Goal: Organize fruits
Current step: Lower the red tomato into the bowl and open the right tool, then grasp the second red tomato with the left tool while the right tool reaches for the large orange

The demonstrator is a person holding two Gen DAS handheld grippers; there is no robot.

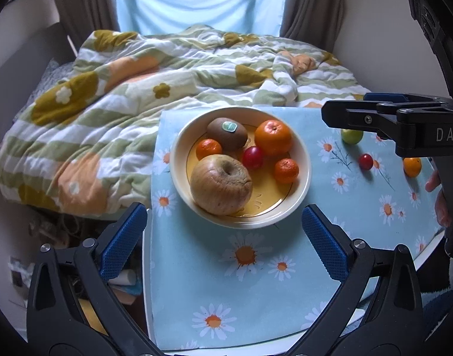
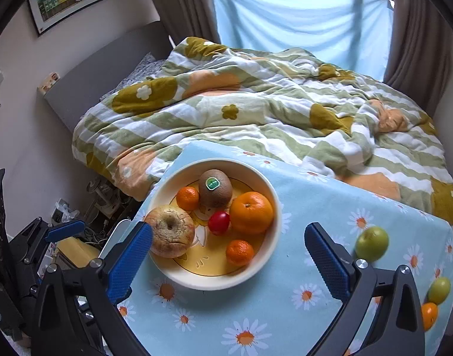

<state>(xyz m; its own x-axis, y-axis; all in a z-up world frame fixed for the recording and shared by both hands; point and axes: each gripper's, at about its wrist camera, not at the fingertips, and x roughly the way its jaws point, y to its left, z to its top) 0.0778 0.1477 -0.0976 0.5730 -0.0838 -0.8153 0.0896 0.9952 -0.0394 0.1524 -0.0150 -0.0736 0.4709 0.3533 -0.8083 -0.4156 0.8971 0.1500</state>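
Between picks: my right gripper (image 2: pixel 228 262) and left gripper (image 1: pixel 223 240) fingers released, empty; next, green fruit (image 2: pixel 371 244) into bowl (image 2: pixel 274 255).

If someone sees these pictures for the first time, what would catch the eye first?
Probably the cream bowl on the daisy tablecloth, holding a wrinkled apple, a stickered kiwi, oranges and a red tomato. Behind it lies the rumpled flowered quilt. A green fruit sits loose right of the bowl.
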